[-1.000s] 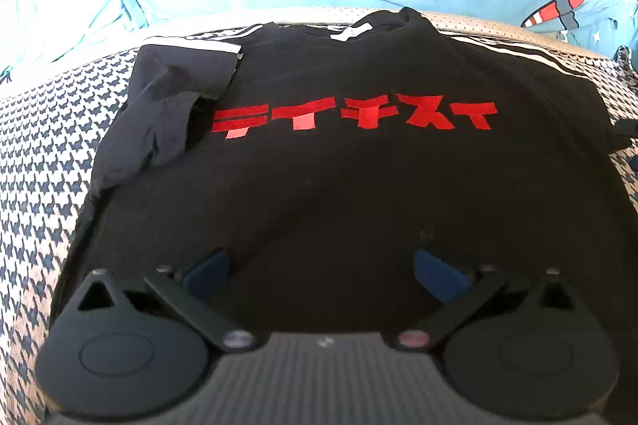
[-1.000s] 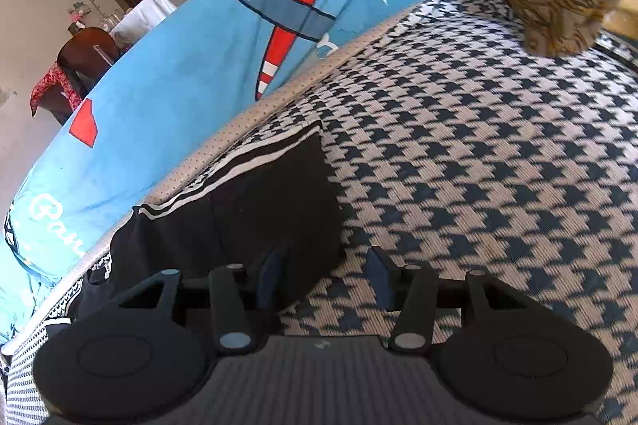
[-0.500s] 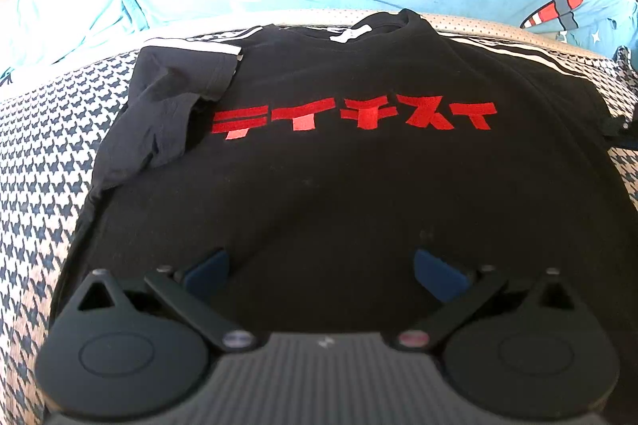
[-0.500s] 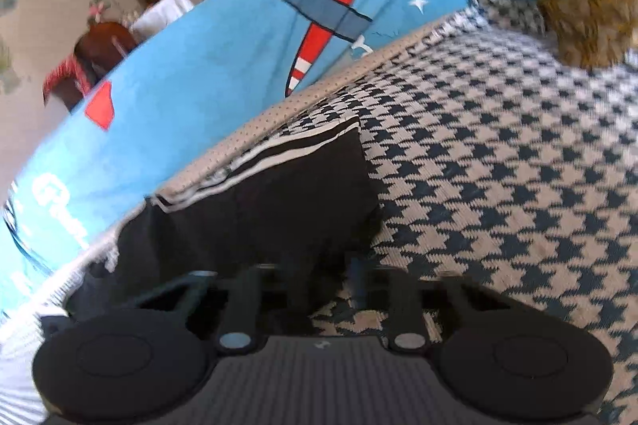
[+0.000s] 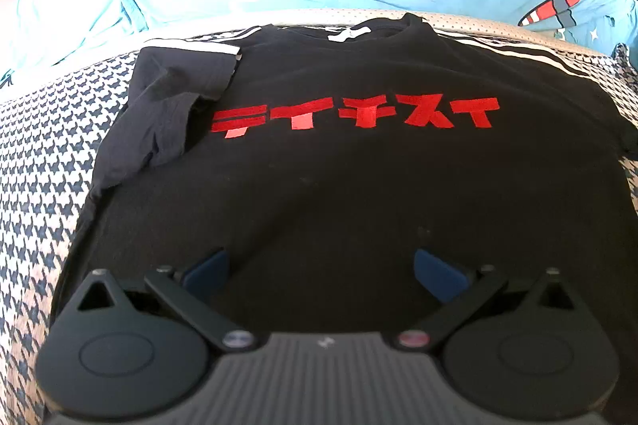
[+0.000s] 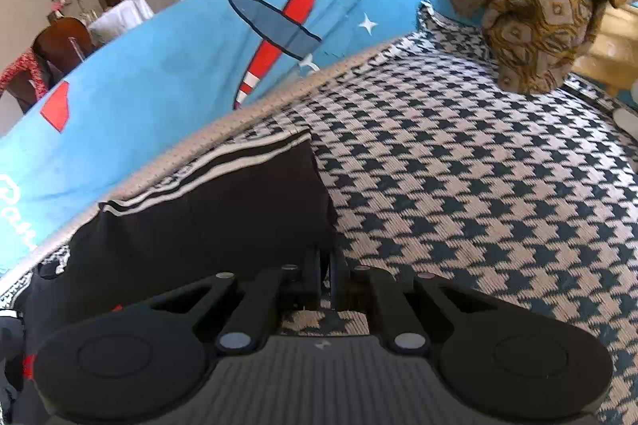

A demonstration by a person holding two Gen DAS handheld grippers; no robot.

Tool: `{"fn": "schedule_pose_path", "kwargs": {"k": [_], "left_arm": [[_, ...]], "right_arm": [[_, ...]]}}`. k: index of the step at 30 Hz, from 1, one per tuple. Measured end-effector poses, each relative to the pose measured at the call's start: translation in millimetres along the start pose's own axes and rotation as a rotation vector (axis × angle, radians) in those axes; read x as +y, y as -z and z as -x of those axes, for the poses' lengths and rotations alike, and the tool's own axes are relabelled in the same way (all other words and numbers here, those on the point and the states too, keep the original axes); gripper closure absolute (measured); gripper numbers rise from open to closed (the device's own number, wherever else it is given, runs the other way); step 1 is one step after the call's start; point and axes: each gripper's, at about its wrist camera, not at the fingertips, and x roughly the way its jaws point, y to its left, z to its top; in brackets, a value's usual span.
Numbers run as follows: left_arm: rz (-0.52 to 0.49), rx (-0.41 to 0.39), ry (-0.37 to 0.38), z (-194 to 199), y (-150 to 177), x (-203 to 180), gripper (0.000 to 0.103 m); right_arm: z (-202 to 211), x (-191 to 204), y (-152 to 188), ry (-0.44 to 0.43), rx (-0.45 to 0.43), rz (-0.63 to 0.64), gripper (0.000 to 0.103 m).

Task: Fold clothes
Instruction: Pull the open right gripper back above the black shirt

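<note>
two tongs: my right tongs (image 6: 325,275) are pinched on the sleeve hem (image 6: 319,209) of the black t-shirt (image 5: 339,177), my left tongs (image 5: 321,267) gape wide over its lower front. soft, limp cloth, best gripped at edges, spread flat on the houndstooth cover (image 6: 458,185).

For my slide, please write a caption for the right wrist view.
Right gripper shut on black T-shirt sleeve over houndstooth cover.
</note>
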Motion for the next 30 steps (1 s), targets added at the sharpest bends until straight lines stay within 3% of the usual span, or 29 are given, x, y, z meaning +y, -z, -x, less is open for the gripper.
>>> {"fn": "schedule_pose_path", "kwargs": {"k": [9,13,18,23,28,30], "left_arm": [[-0.018,-0.023,-0.013,-0.4,4.5,-5.0,0.000],[-0.022,-0.041,-0.015,-1.1,5.1,-5.9,0.000],[-0.028,-0.063,-0.015,-0.1,7.8,-6.4,0.000],[-0.036,-0.075,-0.005,1.9,10.9,-5.1,0.000],[-0.048,-0.074,-0.002,12.4,18.0,-4.1,0.000],[-0.071,-0.084,-0.013,19.1,22.6,-5.5,0.000]], "right_arm": [[0.8,-4.8,-0.6,0.011,0.025,-0.028,0.093],[3.7,-2.1,-1.0,-0.031,0.027,-0.011,0.088],[14.2,0.2,3.0,-0.096,0.015,0.010,0.075],[34.5,-1.9,25.1,-0.156,0.027,-0.004,0.073],[64.4,7.7,57.6,-0.208,0.010,0.074,0.071],[76.4,12.7,70.1,-0.228,0.000,0.120,0.064]]}}
